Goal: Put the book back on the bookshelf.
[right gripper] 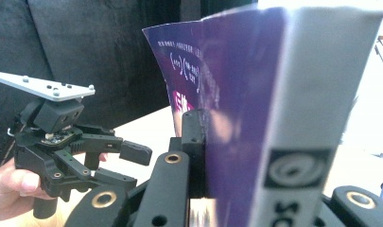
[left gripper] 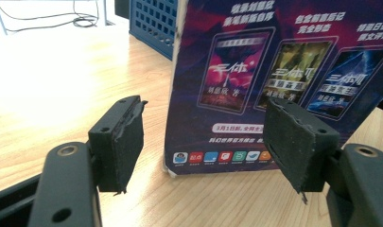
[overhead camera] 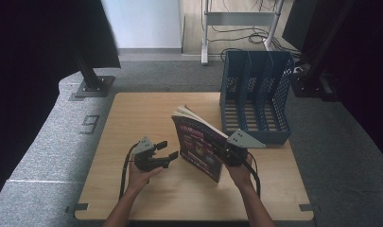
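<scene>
A purple-covered book (overhead camera: 201, 146) stands upright on its lower edge near the middle of the wooden table (overhead camera: 142, 113), leaning a little. My right gripper (overhead camera: 225, 152) is shut on its spine side. In the right gripper view the white spine and purple cover (right gripper: 255, 109) sit between the jaws of that gripper (right gripper: 269, 161). My left gripper (overhead camera: 166, 150) is open just left of the book, level with its lower part. In the left gripper view the back cover (left gripper: 255, 80) stands a short way beyond the spread pads (left gripper: 127, 142), which touch nothing.
A blue slotted file holder (overhead camera: 255, 94) stands at the table's back right, behind the book; its corner (left gripper: 153, 23) appears in the left gripper view. The other hand and its gripper (right gripper: 61, 146) appear in the right gripper view. Dark curtains and stand bases ring the table.
</scene>
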Demonstrator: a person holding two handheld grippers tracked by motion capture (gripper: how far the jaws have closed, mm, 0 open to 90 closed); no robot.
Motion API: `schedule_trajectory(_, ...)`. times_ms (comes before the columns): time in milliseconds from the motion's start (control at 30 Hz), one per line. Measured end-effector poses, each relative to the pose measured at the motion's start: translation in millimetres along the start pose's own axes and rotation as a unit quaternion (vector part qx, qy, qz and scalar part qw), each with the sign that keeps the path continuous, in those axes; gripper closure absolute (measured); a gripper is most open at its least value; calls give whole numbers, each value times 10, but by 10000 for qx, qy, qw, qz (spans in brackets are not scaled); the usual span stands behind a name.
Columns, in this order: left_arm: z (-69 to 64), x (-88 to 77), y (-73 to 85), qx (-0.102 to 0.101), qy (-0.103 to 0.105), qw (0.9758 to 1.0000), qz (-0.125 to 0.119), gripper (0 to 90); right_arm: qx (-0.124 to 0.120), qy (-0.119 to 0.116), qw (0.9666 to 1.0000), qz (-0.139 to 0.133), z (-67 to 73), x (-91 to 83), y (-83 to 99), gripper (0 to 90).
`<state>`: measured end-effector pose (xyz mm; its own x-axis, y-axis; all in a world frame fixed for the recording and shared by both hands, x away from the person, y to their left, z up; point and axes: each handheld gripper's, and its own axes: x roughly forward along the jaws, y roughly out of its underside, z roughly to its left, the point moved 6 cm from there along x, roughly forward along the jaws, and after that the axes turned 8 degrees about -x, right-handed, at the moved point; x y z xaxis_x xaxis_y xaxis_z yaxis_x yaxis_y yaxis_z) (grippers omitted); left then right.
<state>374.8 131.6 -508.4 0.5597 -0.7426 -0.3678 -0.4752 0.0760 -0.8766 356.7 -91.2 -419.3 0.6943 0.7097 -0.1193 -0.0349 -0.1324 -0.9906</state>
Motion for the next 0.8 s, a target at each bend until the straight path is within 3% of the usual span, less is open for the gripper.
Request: schedule_trajectory(800, 66, -75, 5, -130, -49, 9999, -19, 301, -33, 290, 9993, -247, -108, -151, -177, 817)
